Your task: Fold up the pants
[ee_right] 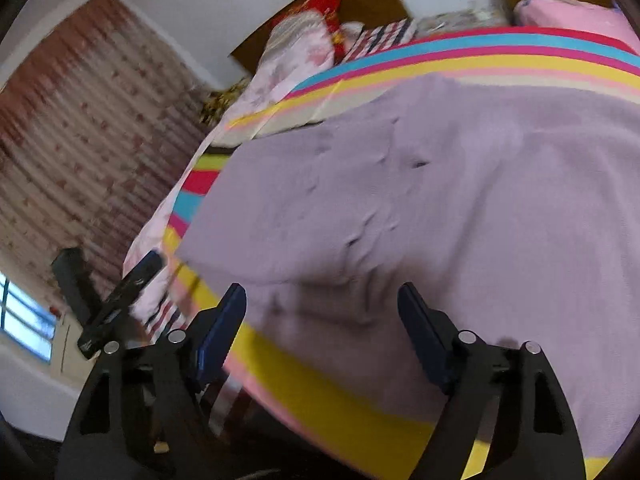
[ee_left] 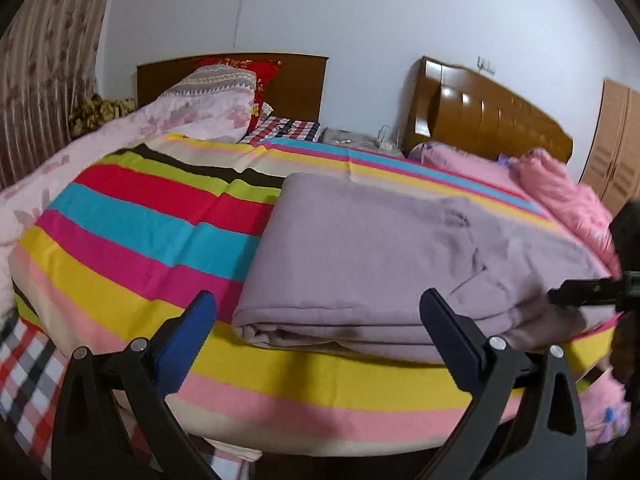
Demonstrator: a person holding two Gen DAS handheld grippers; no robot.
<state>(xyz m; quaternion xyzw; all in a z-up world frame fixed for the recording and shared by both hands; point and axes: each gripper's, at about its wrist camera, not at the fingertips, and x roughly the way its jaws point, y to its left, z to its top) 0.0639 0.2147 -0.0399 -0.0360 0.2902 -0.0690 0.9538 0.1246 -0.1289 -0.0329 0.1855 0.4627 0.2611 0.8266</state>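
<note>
The mauve pants (ee_left: 380, 256) lie folded in a flat stack on the striped sheet (ee_left: 140, 220), with the layered edge facing me. My left gripper (ee_left: 316, 308) is open just in front of that edge, with nothing pressed between its blue pads. A black finger (ee_left: 580, 296) of my right gripper reaches the stack's right end. In the blurred right wrist view the pants (ee_right: 440, 208) fill the middle. My right gripper (ee_right: 322, 296) stands open over their near edge, its pads apart from the cloth. My left gripper (ee_right: 110, 264) shows at the left.
A pale floral quilt (ee_left: 120, 136) and a red pillow (ee_left: 260, 80) lie at the back left. Pink bedding (ee_left: 568, 196) is piled on the right. Wooden headboards (ee_left: 492, 116) stand against the white wall, a patterned curtain (ee_left: 40, 80) hangs at the left, and a checked cloth (ee_left: 28, 368) lies below the bed's corner.
</note>
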